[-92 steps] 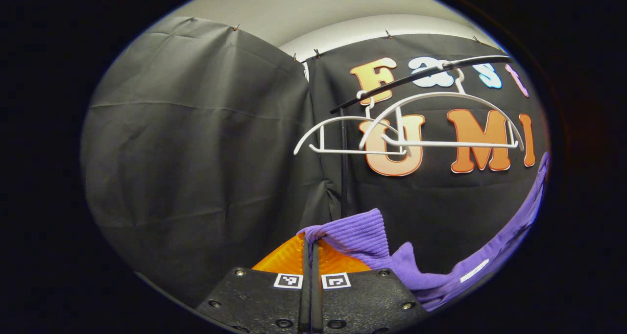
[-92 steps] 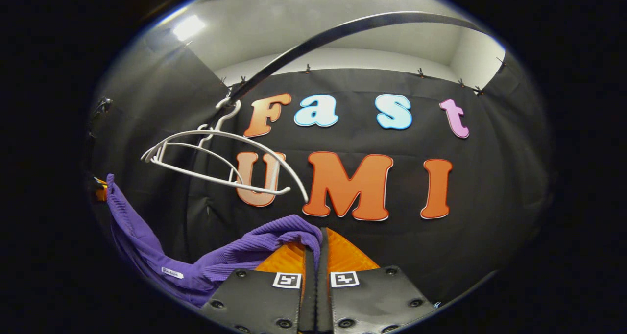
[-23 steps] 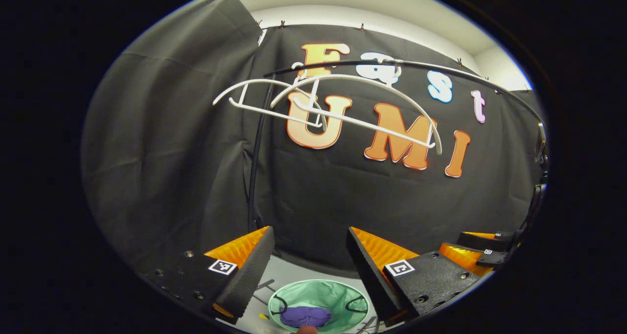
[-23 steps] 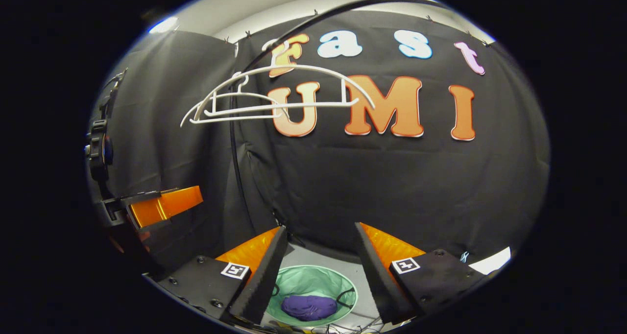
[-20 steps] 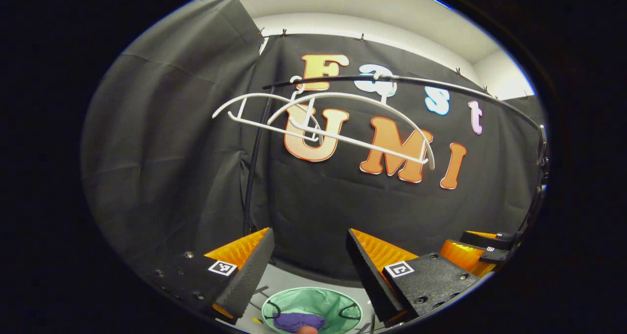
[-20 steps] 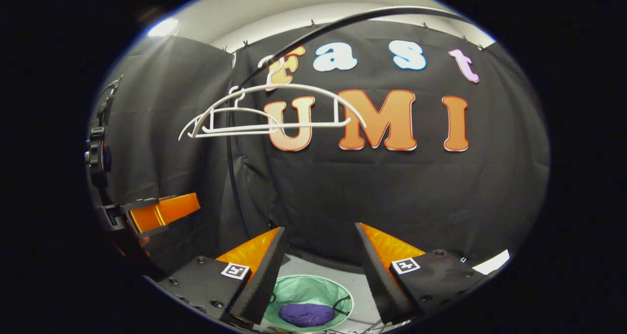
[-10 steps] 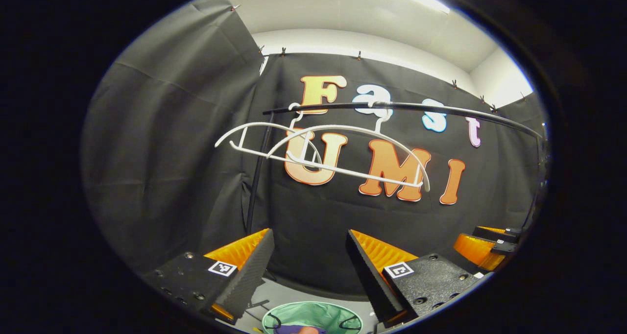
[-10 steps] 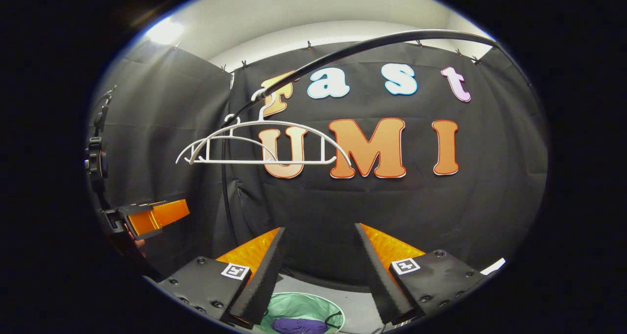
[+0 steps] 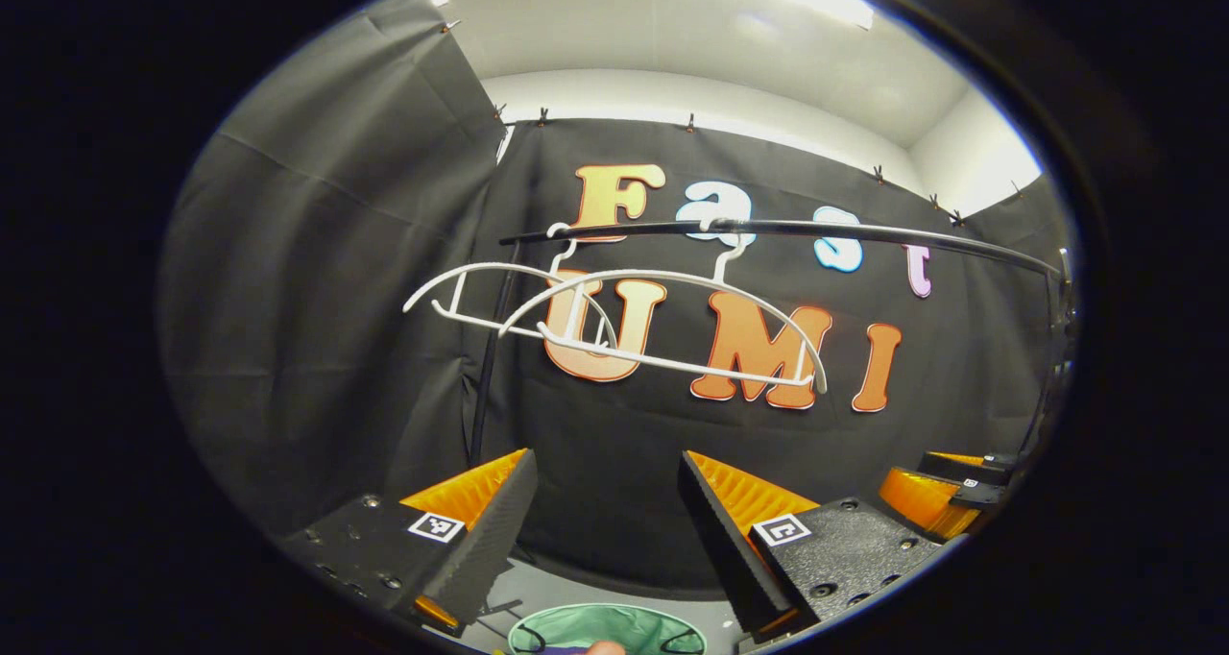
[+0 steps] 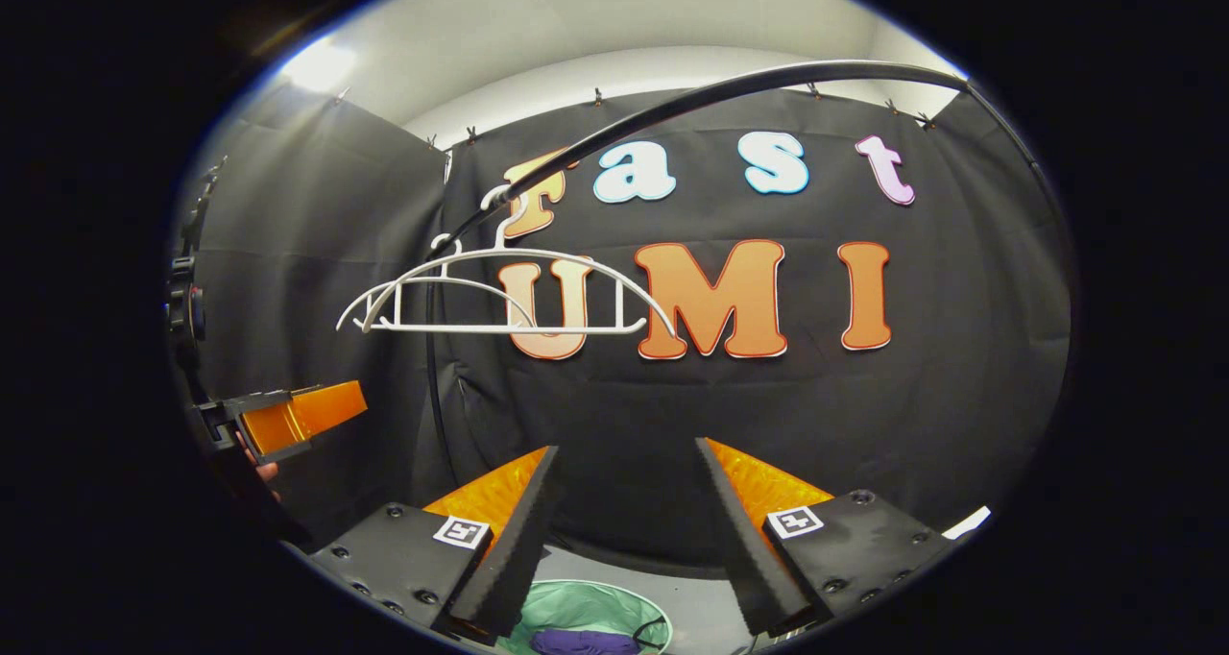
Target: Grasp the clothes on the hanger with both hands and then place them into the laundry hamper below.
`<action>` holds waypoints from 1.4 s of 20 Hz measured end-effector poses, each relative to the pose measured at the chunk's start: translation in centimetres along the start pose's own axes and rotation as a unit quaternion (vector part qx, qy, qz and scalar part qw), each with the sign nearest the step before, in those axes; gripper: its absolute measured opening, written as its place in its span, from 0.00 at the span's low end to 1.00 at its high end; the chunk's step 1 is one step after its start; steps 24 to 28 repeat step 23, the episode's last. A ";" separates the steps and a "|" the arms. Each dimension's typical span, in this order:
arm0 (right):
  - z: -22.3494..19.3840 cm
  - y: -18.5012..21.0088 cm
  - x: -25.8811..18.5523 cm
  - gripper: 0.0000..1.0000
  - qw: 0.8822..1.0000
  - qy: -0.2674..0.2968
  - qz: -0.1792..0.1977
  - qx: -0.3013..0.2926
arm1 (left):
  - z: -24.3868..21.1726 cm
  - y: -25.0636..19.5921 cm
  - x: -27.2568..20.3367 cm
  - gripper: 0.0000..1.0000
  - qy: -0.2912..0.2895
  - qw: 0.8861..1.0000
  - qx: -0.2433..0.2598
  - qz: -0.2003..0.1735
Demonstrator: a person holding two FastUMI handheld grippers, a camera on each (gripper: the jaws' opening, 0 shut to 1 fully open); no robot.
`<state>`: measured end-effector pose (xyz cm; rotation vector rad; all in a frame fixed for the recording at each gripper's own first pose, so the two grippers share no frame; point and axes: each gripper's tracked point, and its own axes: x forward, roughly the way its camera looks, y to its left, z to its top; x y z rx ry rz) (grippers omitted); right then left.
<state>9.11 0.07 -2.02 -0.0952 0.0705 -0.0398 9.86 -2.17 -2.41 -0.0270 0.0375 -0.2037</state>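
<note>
Both tongs, left (image 9: 605, 525) and right (image 10: 624, 521), gaped wide and held nothing (purple clothes (image 10: 586, 643) lay in the green hamper (image 10: 566, 609) below); white hangers (image 10: 499, 300) hung bare.

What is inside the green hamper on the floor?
In the right gripper view, a purple garment lies inside the green hamper, bunched at the bottom. The lower edge of the picture cuts off part of it, so anything beneath it cannot be seen.
</note>
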 end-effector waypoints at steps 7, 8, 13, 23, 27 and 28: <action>0.2 -0.4 0.0 0.80 1.000 -0.004 -0.004 0.002 | -0.1 -0.2 0.1 0.90 -0.002 1.000 0.005 -0.010; 0.2 -0.3 0.0 0.80 1.000 -0.004 -0.003 0.003 | -0.1 -0.2 0.1 0.90 -0.001 1.000 0.004 -0.011; 0.4 -0.2 0.1 0.80 1.000 -0.004 -0.001 -0.001 | -0.1 -0.4 0.1 0.90 0.000 1.000 0.003 -0.018; 0.3 0.3 0.1 0.80 1.000 0.000 0.003 -0.001 | -0.3 -0.5 0.0 0.90 0.005 1.000 0.001 -0.021; 0.3 0.3 0.1 0.80 1.000 0.000 0.003 -0.001 | -0.3 -0.5 0.0 0.90 0.005 1.000 0.001 -0.021; 0.3 0.3 0.1 0.80 1.000 0.000 0.003 -0.001 | -0.3 -0.5 0.0 0.90 0.005 1.000 0.001 -0.021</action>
